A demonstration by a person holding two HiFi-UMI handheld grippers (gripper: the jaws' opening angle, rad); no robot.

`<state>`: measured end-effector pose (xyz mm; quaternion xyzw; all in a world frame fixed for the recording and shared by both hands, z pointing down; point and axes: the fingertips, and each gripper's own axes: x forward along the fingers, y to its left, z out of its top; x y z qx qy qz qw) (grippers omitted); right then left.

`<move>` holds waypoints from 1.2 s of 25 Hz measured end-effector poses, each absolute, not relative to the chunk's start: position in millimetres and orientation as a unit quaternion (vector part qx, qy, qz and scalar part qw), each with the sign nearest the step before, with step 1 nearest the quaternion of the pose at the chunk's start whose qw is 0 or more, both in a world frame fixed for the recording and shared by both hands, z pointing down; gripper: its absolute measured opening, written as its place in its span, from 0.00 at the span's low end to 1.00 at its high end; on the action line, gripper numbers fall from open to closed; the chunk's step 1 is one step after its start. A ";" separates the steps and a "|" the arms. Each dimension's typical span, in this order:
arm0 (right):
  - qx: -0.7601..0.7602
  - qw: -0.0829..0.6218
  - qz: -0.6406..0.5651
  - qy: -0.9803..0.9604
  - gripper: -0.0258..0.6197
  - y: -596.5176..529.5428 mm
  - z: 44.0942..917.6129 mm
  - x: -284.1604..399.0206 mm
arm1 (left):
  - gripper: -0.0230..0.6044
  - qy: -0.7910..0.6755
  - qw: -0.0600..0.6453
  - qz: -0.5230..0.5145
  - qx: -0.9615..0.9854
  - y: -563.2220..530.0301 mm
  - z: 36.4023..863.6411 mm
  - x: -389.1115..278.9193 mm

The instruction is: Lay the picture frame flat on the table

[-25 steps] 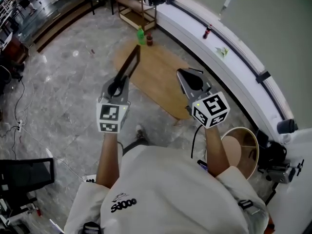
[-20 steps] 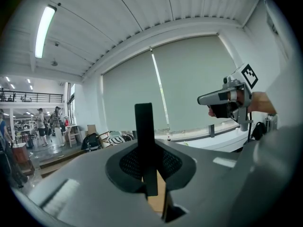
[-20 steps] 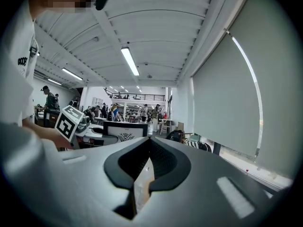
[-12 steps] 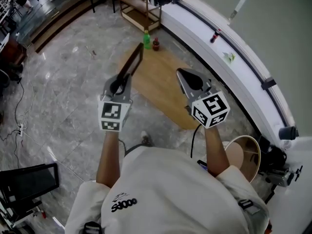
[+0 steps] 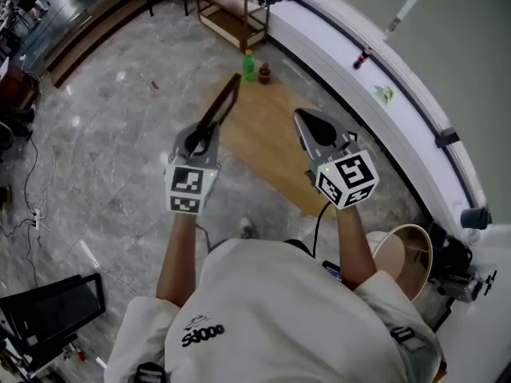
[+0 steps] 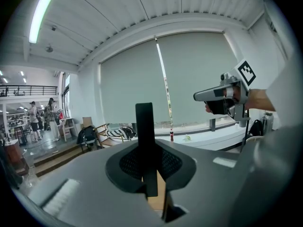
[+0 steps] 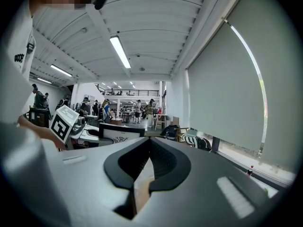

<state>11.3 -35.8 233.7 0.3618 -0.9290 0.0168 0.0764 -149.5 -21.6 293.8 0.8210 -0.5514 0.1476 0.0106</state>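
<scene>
My left gripper is shut on the lower edge of a dark picture frame, which slants up and away over the near end of a low oval wooden table. In the left gripper view the frame stands edge-on between the jaws of the left gripper. My right gripper hovers over the table's right side, shut with nothing in it. The right gripper view has the right gripper with its pads together, and the frame to its left.
A green bottle and a small dark red bottle stand at the table's far end. A white ledge curves along the right. A round wooden stool sits near my right elbow. A rack stands behind the table.
The whole scene has slid down and right in the head view as the person nears the table. Both grippers keep their pose, and the left one still holds the frame.
</scene>
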 end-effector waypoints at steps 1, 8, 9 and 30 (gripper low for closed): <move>0.364 0.077 0.017 -0.928 0.04 -40.3 235.7 7.0 | 0.09 -0.548 0.011 0.152 0.823 -26.8 297.4 -153.4; 0.365 0.088 0.047 -0.925 0.04 -70.4 265.1 -14.8 | 0.09 -0.532 0.043 0.172 0.828 -68.6 335.8 -172.2; 0.365 0.091 0.053 -0.925 0.04 -76.6 270.2 -16.4 | 0.09 -0.530 0.046 0.177 0.828 -75.4 342.3 -173.4; 0.365 0.169 0.164 -0.901 0.04 -270.2 430.6 -18.0 | 0.09 -0.503 0.113 0.310 0.799 -284.4 513.9 -189.0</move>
